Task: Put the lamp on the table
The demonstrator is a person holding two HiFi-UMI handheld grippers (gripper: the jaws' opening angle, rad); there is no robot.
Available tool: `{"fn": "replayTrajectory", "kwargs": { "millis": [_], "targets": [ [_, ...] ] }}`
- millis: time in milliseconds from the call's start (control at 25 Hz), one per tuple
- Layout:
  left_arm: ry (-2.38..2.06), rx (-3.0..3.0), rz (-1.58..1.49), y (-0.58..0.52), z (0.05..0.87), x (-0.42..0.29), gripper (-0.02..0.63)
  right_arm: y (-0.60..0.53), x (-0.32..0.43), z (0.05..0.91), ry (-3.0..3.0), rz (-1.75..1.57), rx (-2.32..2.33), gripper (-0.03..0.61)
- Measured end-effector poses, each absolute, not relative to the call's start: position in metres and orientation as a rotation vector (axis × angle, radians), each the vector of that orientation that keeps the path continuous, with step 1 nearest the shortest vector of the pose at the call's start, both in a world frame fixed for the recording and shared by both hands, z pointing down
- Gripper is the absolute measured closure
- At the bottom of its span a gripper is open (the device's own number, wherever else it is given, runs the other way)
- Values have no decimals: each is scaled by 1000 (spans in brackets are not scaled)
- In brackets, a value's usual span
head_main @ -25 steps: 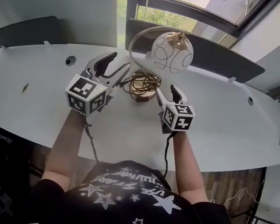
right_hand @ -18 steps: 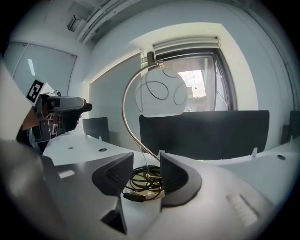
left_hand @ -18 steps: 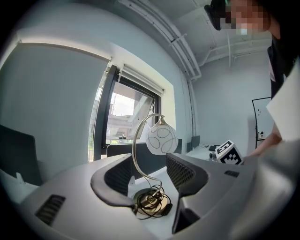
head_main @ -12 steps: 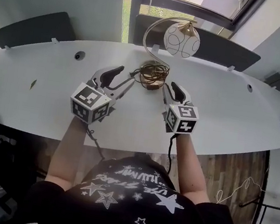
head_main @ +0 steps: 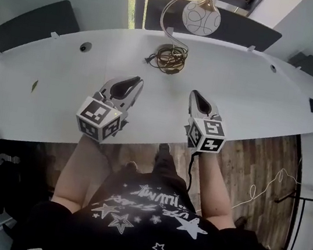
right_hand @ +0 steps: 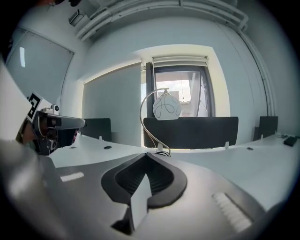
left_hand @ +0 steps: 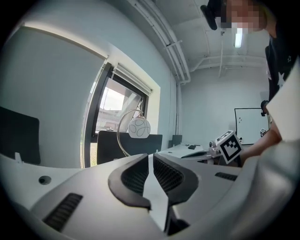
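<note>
Both grippers have pulled back toward the person and now sit well apart from the lamp point(head_main: 200, 18). It stands by itself at the far side of the table point(head_main: 254, 101), with its cord point(head_main: 168, 56) curled at its foot. A second ago the jaws were wide apart, right beside that foot. Now the left gripper point(head_main: 126, 82) is closing its jaws, almost together, with nothing between them. The right gripper point(head_main: 198, 96) has its jaws together, empty. I think the lamp is let go and the job is done.
</note>
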State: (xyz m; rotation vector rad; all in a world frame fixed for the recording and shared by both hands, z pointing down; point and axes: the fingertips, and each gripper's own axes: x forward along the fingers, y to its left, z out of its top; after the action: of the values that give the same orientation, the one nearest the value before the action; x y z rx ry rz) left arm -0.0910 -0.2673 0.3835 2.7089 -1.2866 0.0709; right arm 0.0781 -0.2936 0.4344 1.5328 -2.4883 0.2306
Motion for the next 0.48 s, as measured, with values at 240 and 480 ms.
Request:
{"fn": "replayTrajectory", "kwargs": {
  "millis": [240,480],
  "targets": [
    [-1177,2731,29,-235,387,-82,604,-249,76,437,-2456,194,1553,577],
    [-1139,2768,34,-215,389,-65,606,-224,86,437,-2464,200,1526,577]
  ]
}}
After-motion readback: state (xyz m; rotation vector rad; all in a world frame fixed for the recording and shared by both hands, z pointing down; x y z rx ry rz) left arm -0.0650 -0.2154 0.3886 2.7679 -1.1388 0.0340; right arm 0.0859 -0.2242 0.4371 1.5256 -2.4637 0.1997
